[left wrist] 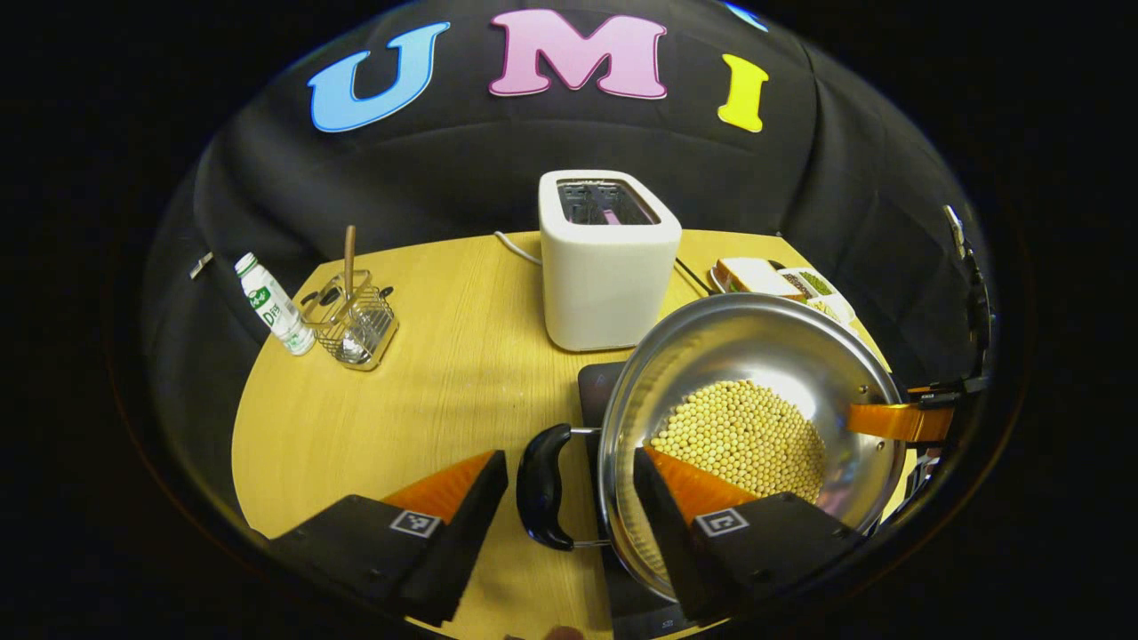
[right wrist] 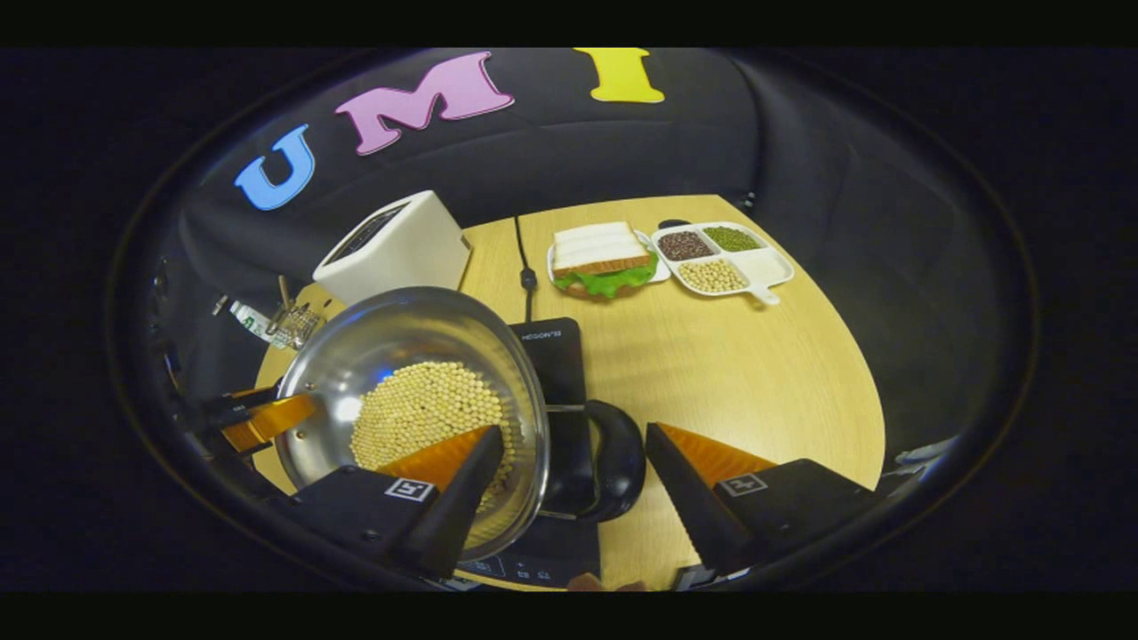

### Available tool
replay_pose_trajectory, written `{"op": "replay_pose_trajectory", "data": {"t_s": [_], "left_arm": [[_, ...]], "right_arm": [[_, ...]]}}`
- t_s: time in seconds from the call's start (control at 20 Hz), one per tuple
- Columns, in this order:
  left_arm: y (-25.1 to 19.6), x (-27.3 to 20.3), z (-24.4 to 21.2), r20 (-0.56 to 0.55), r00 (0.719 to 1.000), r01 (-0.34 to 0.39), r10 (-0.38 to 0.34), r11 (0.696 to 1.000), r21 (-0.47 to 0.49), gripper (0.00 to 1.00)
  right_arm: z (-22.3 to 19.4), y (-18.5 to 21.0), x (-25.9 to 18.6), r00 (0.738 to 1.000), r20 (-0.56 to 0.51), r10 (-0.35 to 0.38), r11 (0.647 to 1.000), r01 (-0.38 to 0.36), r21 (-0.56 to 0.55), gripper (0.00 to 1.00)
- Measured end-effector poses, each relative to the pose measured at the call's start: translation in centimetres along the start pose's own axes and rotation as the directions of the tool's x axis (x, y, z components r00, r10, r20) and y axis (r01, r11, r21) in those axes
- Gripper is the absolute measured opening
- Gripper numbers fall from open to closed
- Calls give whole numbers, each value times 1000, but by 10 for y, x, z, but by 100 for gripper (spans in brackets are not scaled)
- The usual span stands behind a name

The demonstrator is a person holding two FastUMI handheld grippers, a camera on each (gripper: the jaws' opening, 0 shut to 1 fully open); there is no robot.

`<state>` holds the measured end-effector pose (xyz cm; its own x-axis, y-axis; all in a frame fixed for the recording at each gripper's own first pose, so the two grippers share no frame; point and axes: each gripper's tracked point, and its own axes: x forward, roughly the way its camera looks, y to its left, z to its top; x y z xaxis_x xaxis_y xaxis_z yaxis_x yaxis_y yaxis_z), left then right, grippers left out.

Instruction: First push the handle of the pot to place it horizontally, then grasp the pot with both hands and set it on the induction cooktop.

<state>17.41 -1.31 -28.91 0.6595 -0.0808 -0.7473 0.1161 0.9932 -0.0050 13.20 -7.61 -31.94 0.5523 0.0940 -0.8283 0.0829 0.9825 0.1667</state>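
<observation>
Left gripper (left wrist: 569,484): jaws standing open, straddling the pot's black loop handle (left wrist: 544,487) without pressing on it; one finger is lying over the rim at 5 o'clock of the bowl.

Pot (left wrist: 756,373): steel, holding pale beans (left wrist: 742,440), sitting on the induction cooktop (left wrist: 597,382) at 4 o'clock in the left gripper view; whether it is resting flat or hovering just above the glass cannot be told. Toaster (left wrist: 607,258) is standing just behind it at 12 o'clock; wire caddy (left wrist: 354,322) and bottle (left wrist: 274,305) are well apart at 9 o'clock.

Right gripper (right wrist: 573,484): jaws likewise open around the opposite loop handle (right wrist: 612,458), not clamping it. Sandwich plate (right wrist: 605,262) and divided tray (right wrist: 725,258) are lying at 1 o'clock on the table (right wrist: 756,373).

Step in hand, by judgement: placing is at or near its end. Doing it well is calling for both grippers backing straight outward along the handles, level and together, so neither finger is nudging a handle or tipping the beans. Checking that the pot is centring over the cooktop comes before withdrawing.
</observation>
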Motion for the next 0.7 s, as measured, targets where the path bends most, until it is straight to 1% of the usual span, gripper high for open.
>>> {"op": "replay_pose_trajectory", "data": {"t_s": [0.05, 0.2, 0.4, 0.55, 0.7], "left_arm": [[0, -3, 2, 8, 1000, -5, 4, 1000, 7, 96], [1, -15, 7, 48, 999, -14, 13, 1000, 6, 96], [-1, -40, 19, 121, 993, -12, 11, 1000, 13, 96], [-3, -67, 35, 203, 979, -1, -2, 1000, 16, 96], [-1, -98, 51, 292, 956, 9, -10, 1000, 6, 96]], "right_arm": [[3, 0, -3, 1000, 16, -6, 1000, 6, 14, 99], [15, -1, -16, 998, 65, -12, 999, 8, 52, 99], [25, 1, -42, 992, 129, -18, 997, 9, 73, 99], [42, 4, -69, 974, 224, -33, 999, 22, 49, 99], [59, 7, -98, 946, 320, -45, 999, 41, 19, 99]]}}
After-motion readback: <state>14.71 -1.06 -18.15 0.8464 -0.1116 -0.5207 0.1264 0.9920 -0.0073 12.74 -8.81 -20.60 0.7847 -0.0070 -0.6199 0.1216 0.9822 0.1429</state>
